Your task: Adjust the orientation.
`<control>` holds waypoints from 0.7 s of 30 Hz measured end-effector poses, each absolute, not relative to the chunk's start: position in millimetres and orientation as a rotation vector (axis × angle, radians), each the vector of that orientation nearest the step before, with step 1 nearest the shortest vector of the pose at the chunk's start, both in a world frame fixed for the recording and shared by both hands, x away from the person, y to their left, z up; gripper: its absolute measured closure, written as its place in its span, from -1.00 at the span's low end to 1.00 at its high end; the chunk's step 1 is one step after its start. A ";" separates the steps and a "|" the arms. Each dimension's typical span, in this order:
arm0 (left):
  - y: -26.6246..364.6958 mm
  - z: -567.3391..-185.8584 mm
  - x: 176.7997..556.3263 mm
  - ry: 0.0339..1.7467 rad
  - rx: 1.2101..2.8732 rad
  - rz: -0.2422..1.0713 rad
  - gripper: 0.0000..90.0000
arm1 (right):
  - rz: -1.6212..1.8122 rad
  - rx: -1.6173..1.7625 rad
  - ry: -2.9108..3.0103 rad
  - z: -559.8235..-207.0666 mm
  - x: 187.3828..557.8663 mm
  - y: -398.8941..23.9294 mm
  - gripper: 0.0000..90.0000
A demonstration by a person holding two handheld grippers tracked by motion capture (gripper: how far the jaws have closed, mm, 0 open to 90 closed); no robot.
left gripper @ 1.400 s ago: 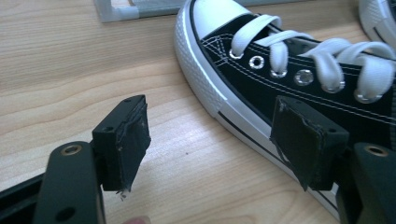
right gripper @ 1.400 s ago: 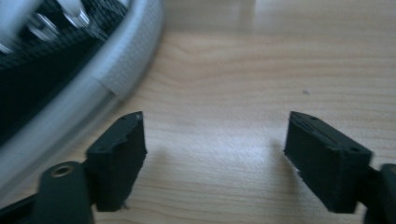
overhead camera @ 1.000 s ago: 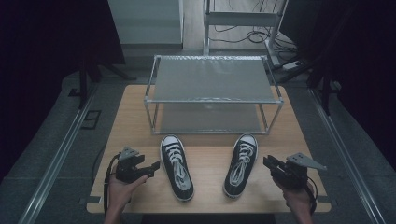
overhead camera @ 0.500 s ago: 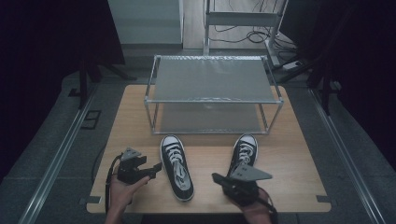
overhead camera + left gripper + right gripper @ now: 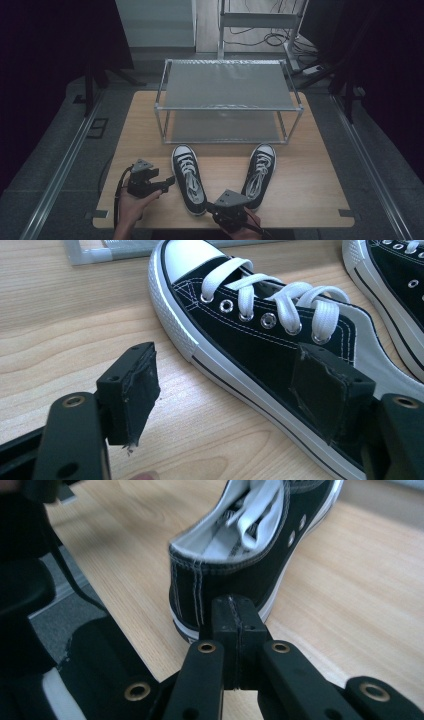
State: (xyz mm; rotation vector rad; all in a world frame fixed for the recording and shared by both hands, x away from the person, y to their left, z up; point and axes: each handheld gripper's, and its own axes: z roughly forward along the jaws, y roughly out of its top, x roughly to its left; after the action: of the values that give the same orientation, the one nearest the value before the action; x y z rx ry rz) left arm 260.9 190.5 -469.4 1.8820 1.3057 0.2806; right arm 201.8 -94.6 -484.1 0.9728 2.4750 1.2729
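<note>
Shoes are the things being worked on: two black canvas sneakers with white laces and white rubber toes. They sit side by side on the light wooden table (image 5: 310, 175), toes pointing at the silver metal rack with two shelves (image 5: 227, 85).

The left sneaker (image 5: 189, 180) lies just beside the left gripper (image 5: 170, 181). In the left gripper view, the left gripper's (image 5: 235, 385) fingers stand wide apart and hold nothing. One pad is over bare wood, and the other is in front of the side of the left sneaker (image 5: 260, 340).

The right gripper (image 5: 239, 201) is at the near edge of the table, between the two heels. In the right gripper view, its (image 5: 234, 615) fingers are pressed tight together with nothing between them. Their tips are right at the heel of the right sneaker (image 5: 235, 555). I cannot tell if they touch it.
</note>
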 end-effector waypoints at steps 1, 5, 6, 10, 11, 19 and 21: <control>190.7 -468.9 260.4 1.304 1.884 0.279 -0.40 | 1.264 0.974 2.469 -487.1 201.4 -93.0 1.00; 192.9 -467.8 260.4 1.312 1.875 0.280 -0.40 | 1.284 0.987 2.478 -491.1 202.2 -90.0 1.00; 193.8 -467.1 260.2 1.315 1.874 0.281 -0.40 | 1.294 0.987 2.482 -491.5 202.1 -88.6 1.00; 200.2 -462.4 258.4 1.321 1.857 0.291 -0.41 | 1.336 0.969 2.512 -493.0 201.8 -80.7 1.00; 201.8 -461.5 257.9 1.324 1.854 0.293 -0.41 | 1.353 0.965 2.521 -493.9 201.9 -78.1 1.00; 210.6 -457.7 255.0 1.336 1.827 0.293 -0.41 | 1.438 0.852 2.575 -499.7 201.4 -40.3 1.00; 211.2 -457.5 254.6 1.335 1.826 0.293 -0.41 | 1.445 0.845 2.578 -501.0 202.7 -35.2 1.00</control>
State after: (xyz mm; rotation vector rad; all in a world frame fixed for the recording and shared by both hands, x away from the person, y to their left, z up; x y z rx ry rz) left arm 254.6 211.2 -457.5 1.8261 1.3351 0.2926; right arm 202.7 -35.2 -501.0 0.8455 2.5776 1.4451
